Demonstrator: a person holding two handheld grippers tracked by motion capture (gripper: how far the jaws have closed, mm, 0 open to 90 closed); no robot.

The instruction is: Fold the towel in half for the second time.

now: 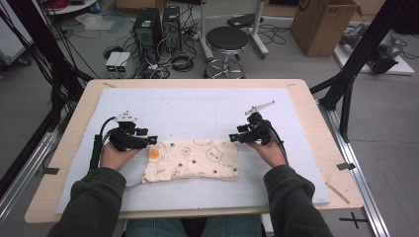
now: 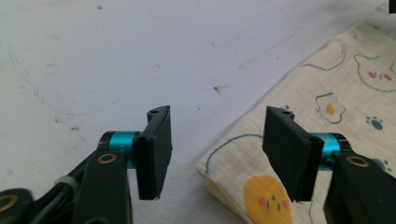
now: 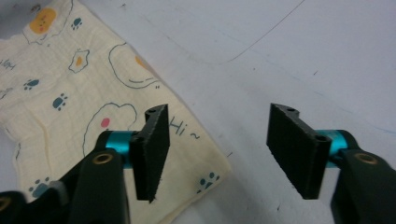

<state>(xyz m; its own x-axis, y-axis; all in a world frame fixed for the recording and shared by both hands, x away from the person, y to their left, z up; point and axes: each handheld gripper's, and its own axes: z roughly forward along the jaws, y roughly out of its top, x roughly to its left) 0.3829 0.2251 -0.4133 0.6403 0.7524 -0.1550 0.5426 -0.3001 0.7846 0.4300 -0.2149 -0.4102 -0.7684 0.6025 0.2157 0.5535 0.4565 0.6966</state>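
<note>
The cloth is showing the small word "Hi~" in dark handwriting, near its corner beside a cloud drawing; no other text is readable.

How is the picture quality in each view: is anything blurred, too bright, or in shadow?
High view: even light, soft focus, the cloth print small but readable. Left gripper view: the white mat is bright and nearly washed out, and the jaws cast only faint shadows. Right gripper view: the cloth print is sharp and the light even.
</note>
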